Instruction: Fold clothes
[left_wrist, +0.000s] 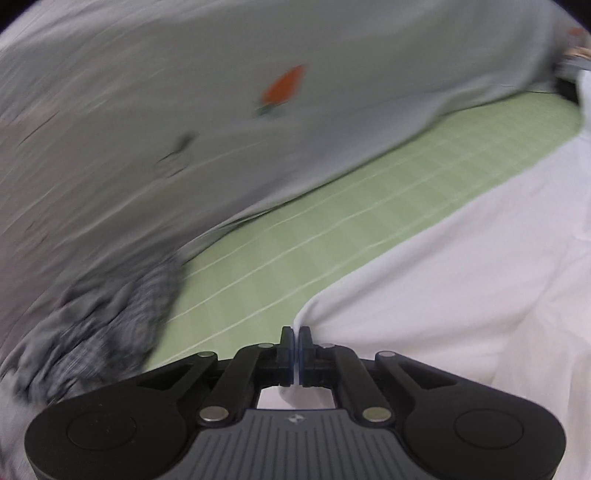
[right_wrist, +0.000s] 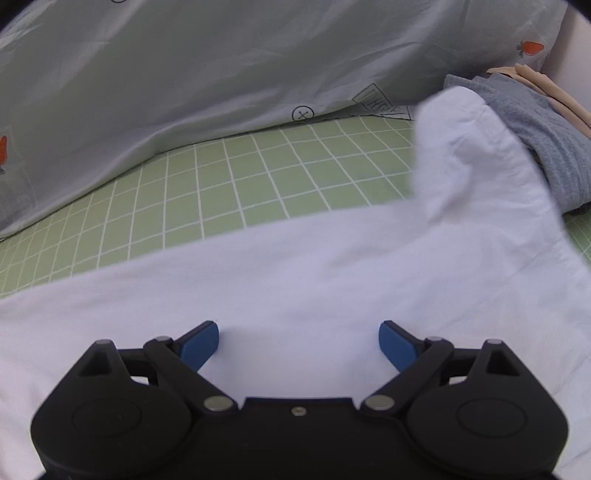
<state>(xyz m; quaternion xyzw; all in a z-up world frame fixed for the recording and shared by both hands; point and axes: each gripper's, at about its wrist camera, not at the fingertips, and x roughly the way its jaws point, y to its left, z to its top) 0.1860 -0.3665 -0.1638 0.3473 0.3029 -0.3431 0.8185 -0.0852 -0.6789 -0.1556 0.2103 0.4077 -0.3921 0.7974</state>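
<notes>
A white garment (left_wrist: 461, 266) lies on a green checked sheet (left_wrist: 332, 221). My left gripper (left_wrist: 296, 334) is shut on the white garment's edge, which runs between its pads; the view is blurred by motion. In the right wrist view the white garment (right_wrist: 295, 266) spreads across the front, with one sleeve (right_wrist: 461, 155) sticking up at the right. My right gripper (right_wrist: 298, 341) is open just above the cloth, its blue pads (right_wrist: 201, 345) wide apart and holding nothing.
A pale grey printed quilt (right_wrist: 184, 74) with carrot motifs lies heaped along the far side, also in the left wrist view (left_wrist: 184, 110). A dark grey garment (left_wrist: 110, 314) lies at the left. Folded grey-blue cloth (right_wrist: 535, 136) and beige cloth (right_wrist: 546, 88) are stacked at the right.
</notes>
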